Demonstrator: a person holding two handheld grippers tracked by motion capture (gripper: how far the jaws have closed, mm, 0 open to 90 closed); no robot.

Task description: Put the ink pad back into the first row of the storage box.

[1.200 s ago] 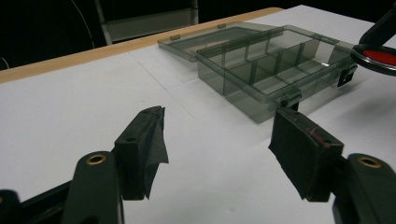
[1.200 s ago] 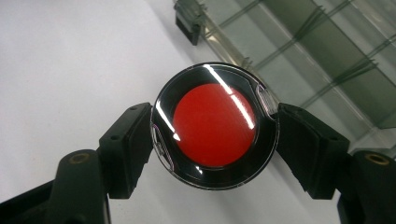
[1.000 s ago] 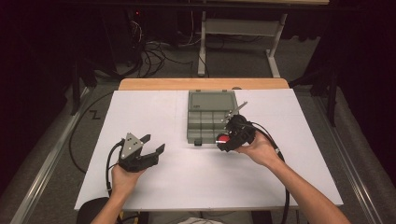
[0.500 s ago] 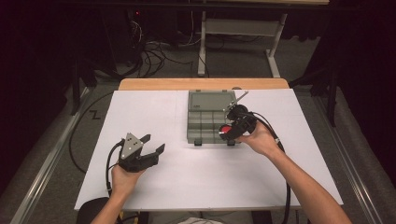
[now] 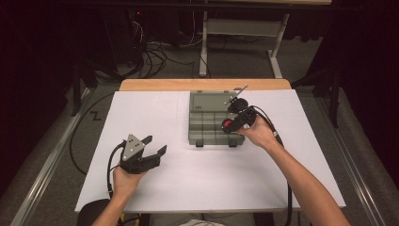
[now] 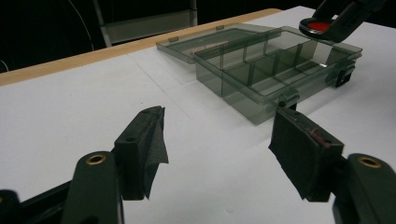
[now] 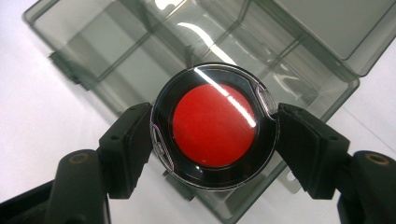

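A grey see-through compartment box [image 5: 209, 123] lies open on the white table top, its lid folded back toward the far edge. My right gripper [image 5: 231, 123] is shut on a round black case with a red centre [image 7: 215, 125] and holds it above the box's right-hand compartments [image 7: 140, 60]. The same round case [image 6: 322, 25] hangs over the box's far corner in the left gripper view. My left gripper [image 5: 153, 146] stands open at the near left, its jaws wide apart with nothing between them, well short of the box [image 6: 275, 60].
The white sheet [image 5: 207, 188] covers a wooden table whose far edge [image 5: 202, 84] shows bare. Cables and a white frame stand on the floor beyond. A thin metal rod [image 5: 240, 90] sticks up by the right gripper.
My right gripper has carried the round case forward and slightly left, from beside the box's near right corner to over its compartments. The left gripper has stayed put.
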